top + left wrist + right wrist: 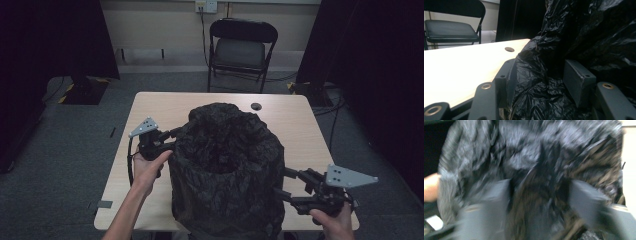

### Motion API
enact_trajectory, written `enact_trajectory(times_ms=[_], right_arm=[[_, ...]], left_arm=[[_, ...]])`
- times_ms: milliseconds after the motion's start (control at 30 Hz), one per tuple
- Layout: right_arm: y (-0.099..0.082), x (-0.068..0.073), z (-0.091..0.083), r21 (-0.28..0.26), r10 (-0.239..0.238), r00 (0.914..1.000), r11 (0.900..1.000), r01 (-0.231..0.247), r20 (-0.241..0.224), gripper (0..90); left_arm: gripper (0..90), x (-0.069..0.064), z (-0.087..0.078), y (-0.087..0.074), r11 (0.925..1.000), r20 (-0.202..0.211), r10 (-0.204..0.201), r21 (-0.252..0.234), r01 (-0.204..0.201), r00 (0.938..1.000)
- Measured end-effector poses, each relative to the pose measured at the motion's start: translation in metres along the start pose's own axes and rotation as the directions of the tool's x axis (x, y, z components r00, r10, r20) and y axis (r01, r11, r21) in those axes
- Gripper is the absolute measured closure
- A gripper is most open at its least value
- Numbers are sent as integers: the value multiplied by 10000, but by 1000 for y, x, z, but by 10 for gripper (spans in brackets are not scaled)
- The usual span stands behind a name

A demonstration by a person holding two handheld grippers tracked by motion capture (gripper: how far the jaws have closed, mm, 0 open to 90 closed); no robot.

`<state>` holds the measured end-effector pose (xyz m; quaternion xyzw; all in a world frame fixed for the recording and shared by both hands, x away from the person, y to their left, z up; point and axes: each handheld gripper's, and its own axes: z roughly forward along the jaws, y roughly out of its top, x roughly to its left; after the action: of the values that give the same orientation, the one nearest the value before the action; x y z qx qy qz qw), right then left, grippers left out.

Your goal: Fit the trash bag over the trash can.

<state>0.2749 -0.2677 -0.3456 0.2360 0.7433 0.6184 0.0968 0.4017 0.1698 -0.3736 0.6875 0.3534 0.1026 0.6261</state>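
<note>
Flanking the black bag, both grippers' jaws apart.

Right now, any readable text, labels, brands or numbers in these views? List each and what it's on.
None readable.
The black plastic bag shows no print in the high view or the left gripper view; the right gripper view is too blurred to tell.
The table, the folding chair and the grey plates on the left gripper and right gripper carry no visible markings.
The wall outlet is too small to read.
</note>
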Motion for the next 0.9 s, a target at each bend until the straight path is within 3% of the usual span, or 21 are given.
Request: enact_trajectory(times_ms=[100,167,433,533,667,800,900], right_arm=[[-8,-1,9,281,-466,9989,9985,464,65,752],[-14,-3,12,455,-683,9973,9967,670,277,842],[-35,-21,15,1113,-659,9938,9922,557,901,900],[-37,-26,10,1121,-657,9913,9923,529,1144,865],[-37,-31,1,969,-359,9899,9950,226,1369,683],[-34,-33,-8,709,-48,9855,9975,-73,1697,488],[-33,-34,-12,566,78,9844,9982,-181,1759,444]], left_arm=[[463,0,2,0,10000,72,91,-42,-90,9999],[475,0,4,0,10000,172,74,-56,-73,9998],[554,-5,13,-1,9999,799,107,-51,-104,9967],[561,-11,15,-1,9993,883,357,44,-362,9955],[473,-14,16,0,9986,681,490,161,-502,9965],[343,-14,11,0,9977,129,645,212,-647,9978],[308,-13,6,1,9976,-317,667,230,-660,9973]])
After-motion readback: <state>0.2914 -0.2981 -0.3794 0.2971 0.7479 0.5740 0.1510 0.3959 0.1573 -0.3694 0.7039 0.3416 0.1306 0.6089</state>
